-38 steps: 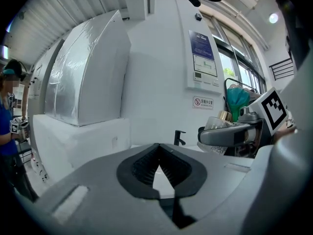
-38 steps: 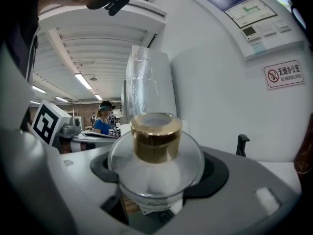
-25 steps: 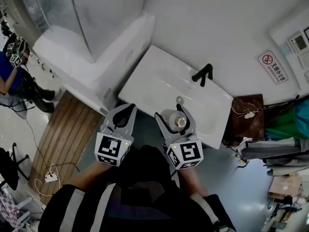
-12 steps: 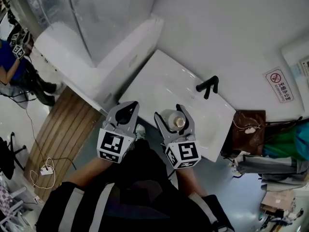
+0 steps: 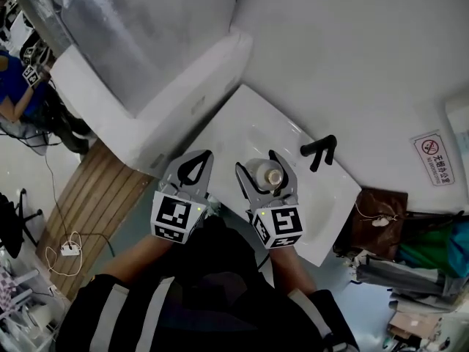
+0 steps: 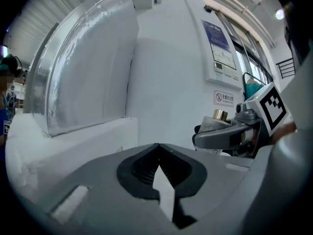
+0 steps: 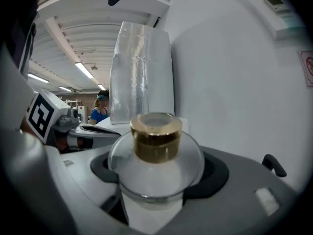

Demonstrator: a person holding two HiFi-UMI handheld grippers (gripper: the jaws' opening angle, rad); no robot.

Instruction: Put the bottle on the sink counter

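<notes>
Gold-capped bottle [image 7: 155, 156] stands clamped between the right gripper's [image 5: 258, 166] jaws, seemingly over the sink counter's [image 5: 238, 134] near edge. Left gripper [image 6: 157, 150], near that counter's corner, is closed and empty.

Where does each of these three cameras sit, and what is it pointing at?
Head view: on the person's head, looking steeply down at the sink; both forearms, left gripper and right gripper show.
Left gripper view: on that gripper, looking along its shut jaws toward a white wall.
Right gripper view: on that gripper, facing the bottle it grips.
Shared: each gripper view catches the other gripper.
</notes>
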